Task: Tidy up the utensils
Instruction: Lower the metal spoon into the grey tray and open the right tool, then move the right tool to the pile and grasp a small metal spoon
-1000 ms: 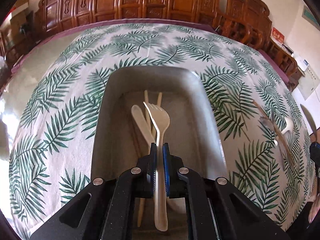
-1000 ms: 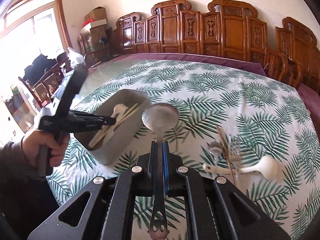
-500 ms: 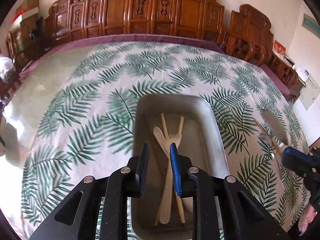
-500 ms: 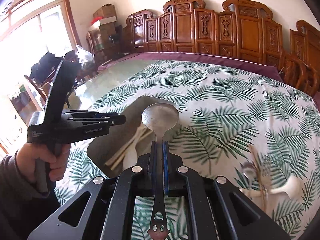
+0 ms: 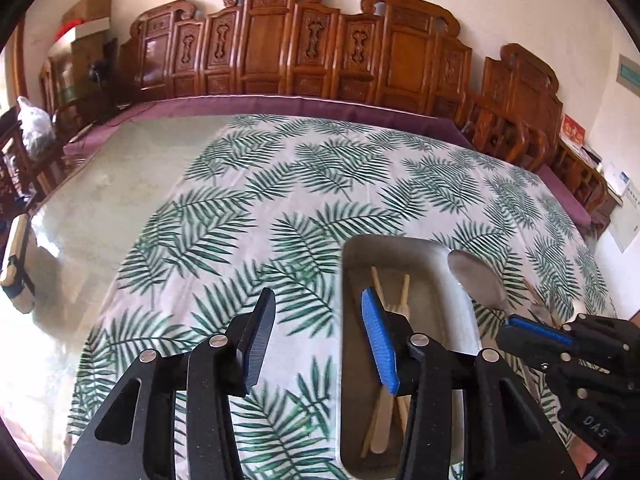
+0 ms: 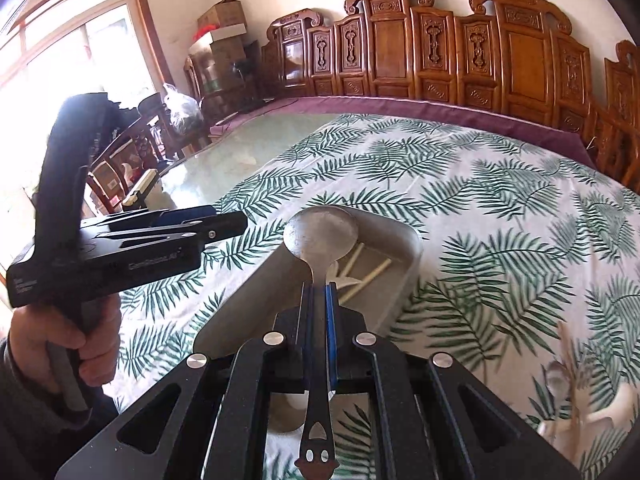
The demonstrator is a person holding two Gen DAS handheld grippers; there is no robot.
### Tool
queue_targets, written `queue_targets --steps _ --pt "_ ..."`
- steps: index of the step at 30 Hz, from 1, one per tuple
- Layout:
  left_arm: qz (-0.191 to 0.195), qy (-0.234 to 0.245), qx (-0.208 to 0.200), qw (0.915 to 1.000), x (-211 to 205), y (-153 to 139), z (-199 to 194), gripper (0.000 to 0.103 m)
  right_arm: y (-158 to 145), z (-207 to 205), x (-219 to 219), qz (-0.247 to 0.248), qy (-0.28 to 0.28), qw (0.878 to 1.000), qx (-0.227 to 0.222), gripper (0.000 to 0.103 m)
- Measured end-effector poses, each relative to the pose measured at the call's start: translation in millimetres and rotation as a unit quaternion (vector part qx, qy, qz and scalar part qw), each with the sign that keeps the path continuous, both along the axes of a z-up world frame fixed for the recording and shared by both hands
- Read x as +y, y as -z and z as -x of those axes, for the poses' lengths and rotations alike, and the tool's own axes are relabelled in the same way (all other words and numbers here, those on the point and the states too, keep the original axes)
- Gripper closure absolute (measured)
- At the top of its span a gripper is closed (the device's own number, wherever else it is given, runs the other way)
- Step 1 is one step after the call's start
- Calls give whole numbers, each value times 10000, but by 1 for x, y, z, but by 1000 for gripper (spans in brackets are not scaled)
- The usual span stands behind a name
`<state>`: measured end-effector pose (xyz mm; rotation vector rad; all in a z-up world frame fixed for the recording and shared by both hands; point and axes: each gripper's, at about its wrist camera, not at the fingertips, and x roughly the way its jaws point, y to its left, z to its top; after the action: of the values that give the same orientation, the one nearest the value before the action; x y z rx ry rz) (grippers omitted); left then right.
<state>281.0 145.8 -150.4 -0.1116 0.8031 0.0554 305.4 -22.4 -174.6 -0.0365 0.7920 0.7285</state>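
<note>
A grey tray (image 5: 440, 320) (image 6: 248, 296) lies on the leaf-print cloth and holds pale wooden chopsticks (image 5: 405, 292) (image 6: 372, 276) and a pale fork (image 5: 382, 416). My left gripper (image 5: 318, 300) (image 6: 228, 220) hangs above the tray's left rim. Its jaws are opening and nothing is between them. My right gripper (image 6: 319, 292) (image 5: 516, 322) is shut on the handle of a metal spoon (image 6: 322, 236) (image 5: 476, 280). The spoon's bowl hovers over the tray's right side. More utensils (image 6: 580, 412) lie blurred on the cloth at the right.
Carved wooden chairs (image 5: 280, 48) line the far side of the table. Left of the cloth is bare glass tabletop (image 5: 100, 208), with a pale block (image 5: 16, 264) at its edge. A hand (image 6: 60, 344) holds the left gripper's handle.
The left gripper let the fork go into the tray, opened, and rose away to the left. The right gripper carried the spoon leftward until it was over the tray.
</note>
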Motion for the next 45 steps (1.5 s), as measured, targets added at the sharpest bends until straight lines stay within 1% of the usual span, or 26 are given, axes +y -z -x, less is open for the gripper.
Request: queue_targets --steps 2,3,4,9,14,19,24,26,29,33,36,39,43,45 --pt "1 -65 -8 10000 5 -1 -1 54 3 -3 6 1 9 10000 33 96" --pt "11 -83 -33 10000 6 -1 0 41 4 -5 10 -1 20 10000 63 96" --pt "26 -106 -95 9999 9 -3 1 37 6 -7 14 -5 30 10000 85 96" --pt "56 -236 -147 9996 18 -6 2 34 13 -19 29 -42 91 9997 223 96" --pt "72 -410 -197 9989 27 -7 4 22 26 -30 36 -4 239 9990 376 96" --pt "135 -474 -208 9986 30 -8 4 21 46 -34 36 5 325 9972 670 96" --pt "121 -445 -214 9987 27 -8 5 21 57 -32 39 127 302 9966 760 95" --pt "123 -424 -212 9988 24 -9 4 21 57 -30 39 137 279 9968 733 93" --pt "115 -388 -214 9990 21 -9 4 21 51 -26 35 139 262 9976 625 93" --pt "177 -325 -253 9990 14 -12 5 21 34 -17 22 91 205 9990 382 93" --pt "135 -231 -267 9993 2 -13 4 21 14 -3 -2 78 219 9997 110 93" --pt "86 -145 -273 9995 -10 -13 4 21 2 8 -32 194 289 9993 -110 93" --pt "9 48 -283 9996 -28 -13 3 21 -3 19 -79 371 453 9980 -227 93" --pt "-53 137 -281 9995 -38 -13 3 21 -2 25 -106 540 600 9964 -268 93"
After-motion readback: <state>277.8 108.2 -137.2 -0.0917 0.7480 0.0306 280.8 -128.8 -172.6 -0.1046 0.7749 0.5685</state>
